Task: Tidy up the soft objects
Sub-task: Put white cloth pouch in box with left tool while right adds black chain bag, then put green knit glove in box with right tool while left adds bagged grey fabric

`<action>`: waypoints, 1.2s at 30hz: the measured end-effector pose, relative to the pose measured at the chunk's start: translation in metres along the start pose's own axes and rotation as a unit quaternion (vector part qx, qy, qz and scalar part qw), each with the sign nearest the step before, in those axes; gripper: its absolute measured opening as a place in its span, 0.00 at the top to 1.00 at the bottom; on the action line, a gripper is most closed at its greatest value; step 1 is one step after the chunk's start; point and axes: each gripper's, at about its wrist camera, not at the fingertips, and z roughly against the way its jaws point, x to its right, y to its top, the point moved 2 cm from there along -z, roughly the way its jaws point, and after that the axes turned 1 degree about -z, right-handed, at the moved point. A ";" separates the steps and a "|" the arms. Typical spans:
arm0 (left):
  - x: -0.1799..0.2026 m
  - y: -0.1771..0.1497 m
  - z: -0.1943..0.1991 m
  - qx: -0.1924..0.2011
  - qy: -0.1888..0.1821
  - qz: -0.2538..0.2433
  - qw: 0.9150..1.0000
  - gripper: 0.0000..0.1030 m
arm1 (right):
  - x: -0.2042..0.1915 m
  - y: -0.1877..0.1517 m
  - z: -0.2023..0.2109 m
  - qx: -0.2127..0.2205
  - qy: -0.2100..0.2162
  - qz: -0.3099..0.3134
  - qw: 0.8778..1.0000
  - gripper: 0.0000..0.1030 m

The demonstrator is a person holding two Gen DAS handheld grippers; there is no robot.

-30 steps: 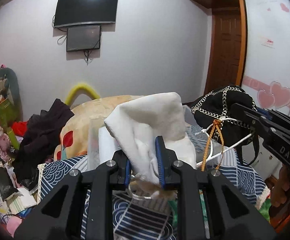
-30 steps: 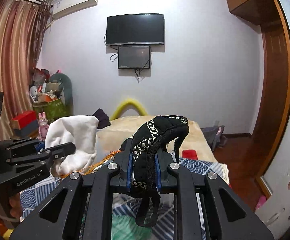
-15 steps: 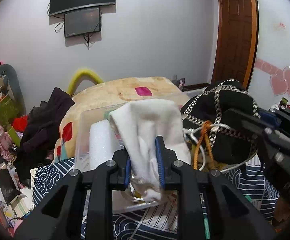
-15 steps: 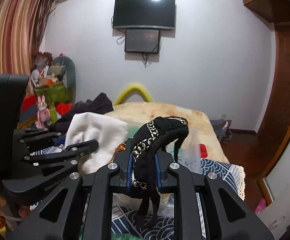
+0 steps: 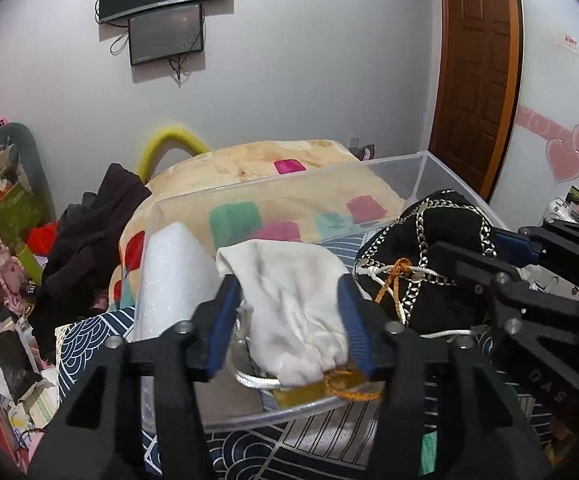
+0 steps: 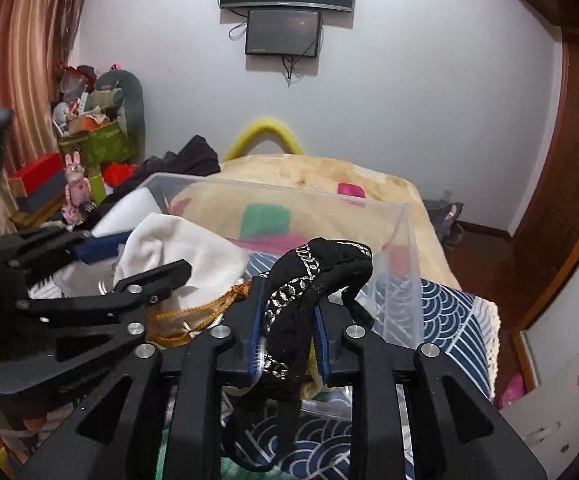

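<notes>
A white drawstring pouch [image 5: 289,308] lies inside a clear plastic box [image 5: 289,176] on the bed. My left gripper [image 5: 289,292] stands open around the pouch, its blue pads apart on either side. My right gripper [image 6: 287,320] is shut on a black pouch with silver chain trim [image 6: 321,268] and holds it over the box's right half. The black pouch [image 5: 429,248] also shows in the left wrist view, with an orange cord [image 5: 393,280] hanging from it. The white pouch [image 6: 169,248] and the box [image 6: 405,240] show in the right wrist view.
A white foam block [image 5: 173,280] stands in the box's left end. The box rests on a blue wave-pattern cloth [image 6: 449,312]. A patterned blanket [image 5: 269,168] lies behind. Dark clothes [image 5: 89,240] and clutter pile at the left. A wooden door [image 5: 477,80] is at the right.
Both grippers came down into the clear box. My left gripper opened and let go of the white pouch, which now rests in the box. The right gripper still holds the black pouch.
</notes>
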 end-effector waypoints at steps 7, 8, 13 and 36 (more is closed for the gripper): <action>0.003 -0.003 0.018 0.009 -0.005 -0.002 1.000 0.33 | 0.007 0.000 0.010 0.005 -0.002 -0.005 1.000 0.53; 0.003 -0.004 0.021 0.011 -0.005 -0.002 1.000 0.30 | 0.008 -0.001 0.015 0.009 -0.003 -0.006 1.000 0.49; 0.000 -0.007 0.038 0.019 -0.016 0.011 1.000 0.17 | 0.010 -0.002 0.032 0.031 -0.008 -0.009 0.999 0.31; 0.005 -0.086 0.078 -0.013 -0.037 0.016 0.999 0.03 | -0.008 -0.073 0.009 -0.062 0.044 -0.011 0.997 0.21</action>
